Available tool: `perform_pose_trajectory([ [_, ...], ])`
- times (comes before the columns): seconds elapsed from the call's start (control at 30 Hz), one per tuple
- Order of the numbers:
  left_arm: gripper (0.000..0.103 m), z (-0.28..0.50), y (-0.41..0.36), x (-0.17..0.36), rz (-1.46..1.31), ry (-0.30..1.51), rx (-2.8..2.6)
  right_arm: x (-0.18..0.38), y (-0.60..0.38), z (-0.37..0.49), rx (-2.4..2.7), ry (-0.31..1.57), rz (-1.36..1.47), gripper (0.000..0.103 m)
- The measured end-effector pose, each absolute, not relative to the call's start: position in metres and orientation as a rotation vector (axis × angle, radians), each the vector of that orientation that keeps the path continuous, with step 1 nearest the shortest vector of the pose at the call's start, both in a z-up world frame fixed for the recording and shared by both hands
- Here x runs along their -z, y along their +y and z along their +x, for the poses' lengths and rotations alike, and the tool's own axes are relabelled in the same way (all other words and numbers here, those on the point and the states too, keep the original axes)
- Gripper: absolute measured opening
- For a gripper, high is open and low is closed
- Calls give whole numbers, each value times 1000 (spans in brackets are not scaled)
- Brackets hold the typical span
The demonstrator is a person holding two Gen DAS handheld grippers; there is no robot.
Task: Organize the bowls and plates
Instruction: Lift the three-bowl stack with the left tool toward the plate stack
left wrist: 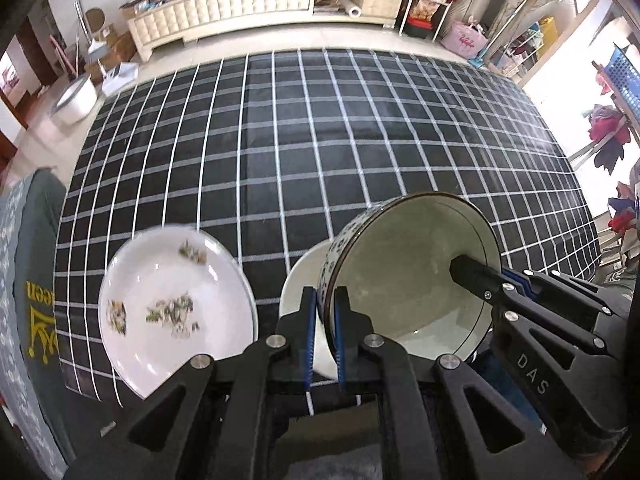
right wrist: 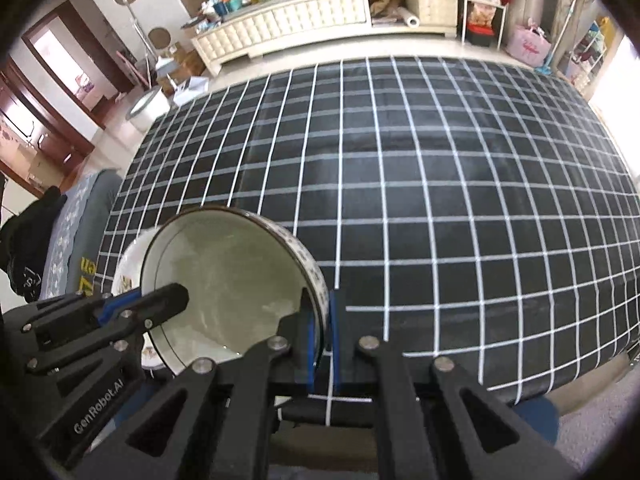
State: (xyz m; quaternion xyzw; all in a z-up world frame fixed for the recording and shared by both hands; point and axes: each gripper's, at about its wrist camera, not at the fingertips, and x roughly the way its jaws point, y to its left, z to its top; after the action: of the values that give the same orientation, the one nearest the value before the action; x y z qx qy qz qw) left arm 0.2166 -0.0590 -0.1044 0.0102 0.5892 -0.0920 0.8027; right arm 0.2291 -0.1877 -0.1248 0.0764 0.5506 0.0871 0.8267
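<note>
A bowl [left wrist: 412,280] with a blue flower pattern outside and a pale inside hangs tilted over the near edge of the table, its opening towards the cameras. My left gripper [left wrist: 324,298] is shut on its left rim, and my right gripper [right wrist: 322,314] is shut on the opposite rim. Each view shows the other gripper's inner finger [left wrist: 474,274] [right wrist: 168,300] lying inside the bowl. A white plate with green flower prints [left wrist: 176,300] lies on the cloth to the left. A plain white dish [left wrist: 300,292] is partly hidden behind the bowl.
The table [left wrist: 360,140] wears a black cloth with a white grid. A grey-blue cushioned seat [left wrist: 28,280] stands at its left edge. On the floor beyond are a white bin [left wrist: 78,98], a cream cabinet [left wrist: 260,4] and wire shelves [left wrist: 432,8].
</note>
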Motion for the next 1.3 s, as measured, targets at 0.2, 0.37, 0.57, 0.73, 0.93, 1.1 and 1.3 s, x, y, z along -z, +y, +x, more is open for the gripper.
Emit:
perform_pose_trajectory([
  [0.2, 7, 207, -45, 125, 3, 1299, 186, 140, -176, 227, -195, 1230, 152, 9],
  [0.37, 7, 204, -42, 136, -18, 1318, 180, 146, -171, 229, -197, 1259, 130, 9],
  [0.57, 7, 204, -45, 139, -15, 1325, 172, 154, -167, 230, -203, 1286, 116, 9],
  [0.73, 8, 206, -40, 147, -29, 1314, 181, 157, -163, 233, -205, 1281, 88, 9],
  [0.93, 13, 203, -30, 155, -25, 1297, 175, 153, -154, 228, -225, 1267, -30, 20],
  [1.1, 13, 194, -30, 139, -4, 1250, 199, 149, -168, 223, -225, 1234, 34, 60],
  [1.3, 37, 189, -25, 118, 4, 1194, 221, 138, -178, 218, -205, 1202, 88, 69],
])
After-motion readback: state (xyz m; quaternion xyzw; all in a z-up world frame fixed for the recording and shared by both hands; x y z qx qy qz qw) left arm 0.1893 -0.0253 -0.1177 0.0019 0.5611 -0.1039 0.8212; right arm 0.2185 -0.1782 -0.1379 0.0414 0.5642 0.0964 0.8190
